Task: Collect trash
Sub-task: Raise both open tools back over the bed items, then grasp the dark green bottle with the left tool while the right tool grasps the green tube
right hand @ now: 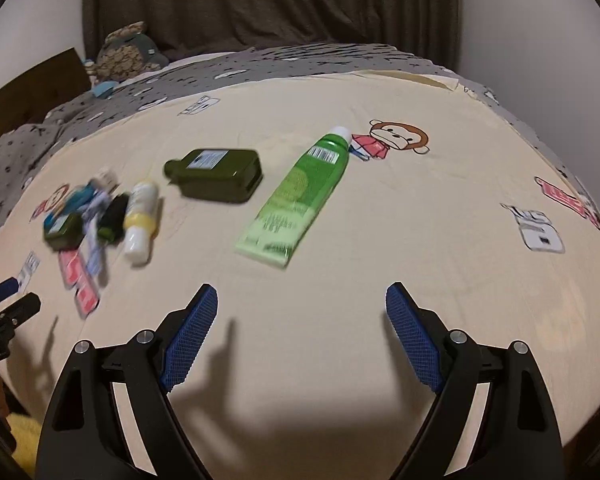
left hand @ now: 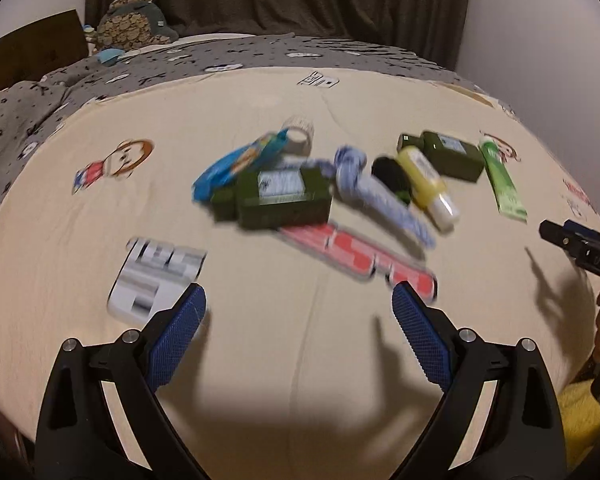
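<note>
A cream cartoon-printed bedsheet point(right hand: 380, 220) covers the bed, a grey patterned blanket point(left hand: 220, 56) behind it, dark brown curtains point(right hand: 260, 0) between white walls point(right hand: 520, 20).

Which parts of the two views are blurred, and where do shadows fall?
Left wrist view: the pile, including the near green bottle, is smeared; gripper shadows darken the sheet. Right wrist view: the tube is fairly sharp, the far-left pile blurred.

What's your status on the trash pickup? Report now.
Left claw open, empty. Right claw open, empty. Green tube lies ahead on the bedsheet, untouched. Nothing in the way.
</note>
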`<action>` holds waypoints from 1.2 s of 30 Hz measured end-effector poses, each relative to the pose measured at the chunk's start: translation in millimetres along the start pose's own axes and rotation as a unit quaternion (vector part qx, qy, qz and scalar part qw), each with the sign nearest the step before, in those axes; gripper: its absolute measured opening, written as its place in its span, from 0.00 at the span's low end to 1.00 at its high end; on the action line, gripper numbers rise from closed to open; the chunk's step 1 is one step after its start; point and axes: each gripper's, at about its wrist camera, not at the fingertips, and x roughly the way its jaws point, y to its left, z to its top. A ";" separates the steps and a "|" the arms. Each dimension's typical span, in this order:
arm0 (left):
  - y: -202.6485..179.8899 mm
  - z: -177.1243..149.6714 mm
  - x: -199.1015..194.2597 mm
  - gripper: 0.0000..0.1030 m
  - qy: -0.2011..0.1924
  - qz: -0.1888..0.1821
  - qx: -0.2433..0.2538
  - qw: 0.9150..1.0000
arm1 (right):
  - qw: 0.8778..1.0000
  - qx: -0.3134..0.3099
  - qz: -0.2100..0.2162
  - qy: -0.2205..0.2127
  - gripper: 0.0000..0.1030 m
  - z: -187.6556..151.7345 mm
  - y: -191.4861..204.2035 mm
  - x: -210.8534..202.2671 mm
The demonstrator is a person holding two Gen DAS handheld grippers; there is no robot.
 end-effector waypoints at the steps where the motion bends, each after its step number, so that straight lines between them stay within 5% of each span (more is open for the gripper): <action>1: 0.5 4.3 5.3 0.87 0.000 0.006 -0.001 1.000 | 1.000 0.003 -0.001 0.001 0.84 2.9 -0.9 4.2; 6: 13.3 23.8 34.9 0.87 0.010 0.039 -0.013 0.999 | 1.000 0.022 0.003 0.008 0.84 21.2 -6.2 25.6; 15: 18.1 41.9 65.2 0.87 0.020 0.039 -0.011 0.999 | 0.998 0.049 0.002 0.026 0.84 50.5 -5.9 67.9; 22: 16.6 53.8 74.4 0.86 0.023 0.036 -0.012 0.999 | 0.998 0.045 -0.018 0.033 0.53 65.2 -1.0 87.5; 36: -0.8 19.0 37.7 0.80 0.021 0.037 0.022 0.999 | 0.999 -0.006 0.022 0.026 0.40 17.4 10.4 33.0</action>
